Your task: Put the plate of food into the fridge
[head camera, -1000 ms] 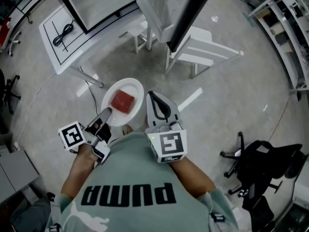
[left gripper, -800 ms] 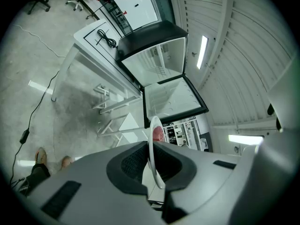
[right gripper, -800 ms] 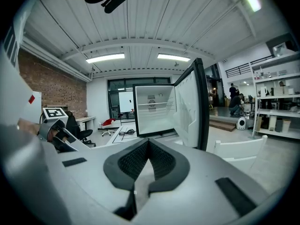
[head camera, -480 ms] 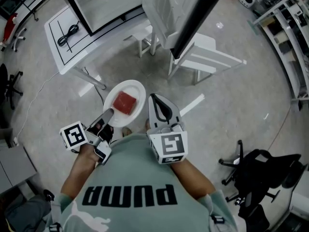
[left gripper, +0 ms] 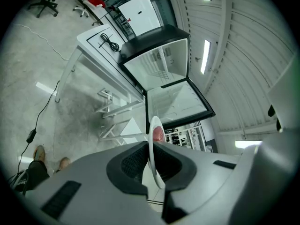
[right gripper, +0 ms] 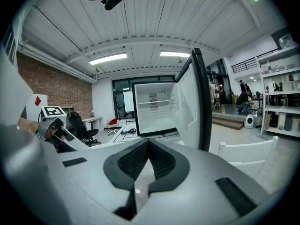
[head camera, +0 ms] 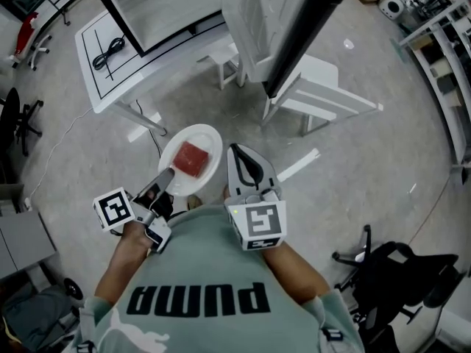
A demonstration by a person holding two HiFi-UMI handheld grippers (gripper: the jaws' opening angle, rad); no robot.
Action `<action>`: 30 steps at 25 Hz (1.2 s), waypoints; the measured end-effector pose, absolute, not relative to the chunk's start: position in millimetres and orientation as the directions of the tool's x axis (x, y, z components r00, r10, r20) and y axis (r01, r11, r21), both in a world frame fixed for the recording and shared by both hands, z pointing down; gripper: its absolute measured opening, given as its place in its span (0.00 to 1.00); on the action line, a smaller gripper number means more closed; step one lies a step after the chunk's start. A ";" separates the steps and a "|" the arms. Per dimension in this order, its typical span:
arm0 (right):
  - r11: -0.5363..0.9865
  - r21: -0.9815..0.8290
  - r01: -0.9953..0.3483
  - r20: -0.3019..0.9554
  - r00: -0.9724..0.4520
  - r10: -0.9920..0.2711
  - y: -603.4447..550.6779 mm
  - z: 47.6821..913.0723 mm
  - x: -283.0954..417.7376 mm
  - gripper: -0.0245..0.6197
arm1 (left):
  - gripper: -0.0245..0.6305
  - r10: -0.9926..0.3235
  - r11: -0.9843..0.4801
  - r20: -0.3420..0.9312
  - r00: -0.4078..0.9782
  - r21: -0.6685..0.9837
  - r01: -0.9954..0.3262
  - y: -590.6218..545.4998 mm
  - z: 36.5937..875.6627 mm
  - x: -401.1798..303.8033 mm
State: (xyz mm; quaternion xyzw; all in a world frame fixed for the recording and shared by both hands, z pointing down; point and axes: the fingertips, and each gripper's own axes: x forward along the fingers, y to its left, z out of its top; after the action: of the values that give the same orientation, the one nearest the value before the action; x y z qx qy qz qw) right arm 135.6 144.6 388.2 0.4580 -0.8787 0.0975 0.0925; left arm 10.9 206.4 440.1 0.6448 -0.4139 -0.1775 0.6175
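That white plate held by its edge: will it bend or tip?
The plate looks rigid, so it probably won't sag. Pinched only at its rim by the left gripper, it may tilt easily. The red food looks loose, so it could slide.

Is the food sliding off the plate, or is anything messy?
Nothing stands out. The red food sits in the middle of the white plate, and none has spilled. The left gripper pinches the plate's rim, and the fridge ahead stands open.
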 end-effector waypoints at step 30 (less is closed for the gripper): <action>0.580 -0.087 -0.810 0.281 -0.579 -0.766 54.6 397.5 100.0 0.04 | 0.08 -0.760 0.122 0.273 0.590 0.951 -0.282 108.3 447.8 -19.7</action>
State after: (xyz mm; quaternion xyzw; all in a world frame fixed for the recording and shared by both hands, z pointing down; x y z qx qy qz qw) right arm 100.0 54.6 397.5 0.4465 -0.8824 0.1031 0.1068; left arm -19.7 108.3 447.8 0.6344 -0.4109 -0.1907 0.6263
